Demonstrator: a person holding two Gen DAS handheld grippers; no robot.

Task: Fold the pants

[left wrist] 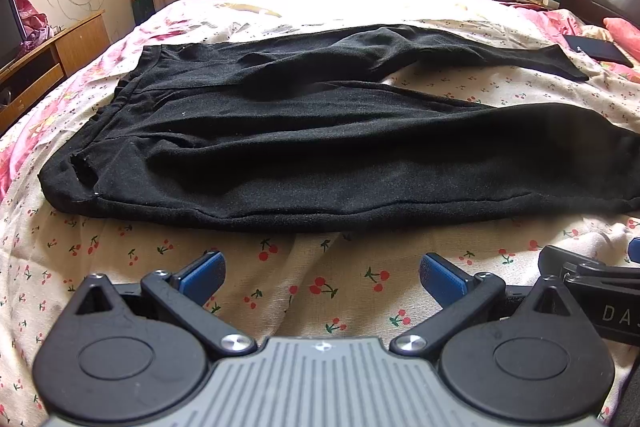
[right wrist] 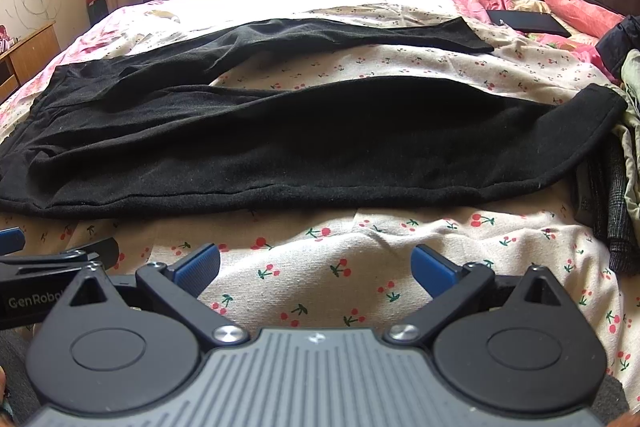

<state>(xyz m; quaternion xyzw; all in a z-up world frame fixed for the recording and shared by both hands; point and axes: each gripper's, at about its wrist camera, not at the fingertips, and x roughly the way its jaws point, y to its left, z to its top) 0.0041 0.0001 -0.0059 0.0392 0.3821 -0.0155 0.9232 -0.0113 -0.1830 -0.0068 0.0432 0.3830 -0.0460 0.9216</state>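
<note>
- Black pants [left wrist: 320,143] lay spread across the middle of the frame on the cherry-print bed [left wrist: 304,291].
- Left gripper [left wrist: 322,273] and right gripper [right wrist: 316,265] hung spread wide at bottom centre, holding nothing.

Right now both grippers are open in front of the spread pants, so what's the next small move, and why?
Probably ease both grippers forward to the near leg's front edge. The black pants lie flat on the cherry-print sheet, legs spread apart, nothing folded yet. The left gripper and right gripper are open, holding nothing, short of the fabric. Gripping that edge would let you fold it over the far leg.
</note>
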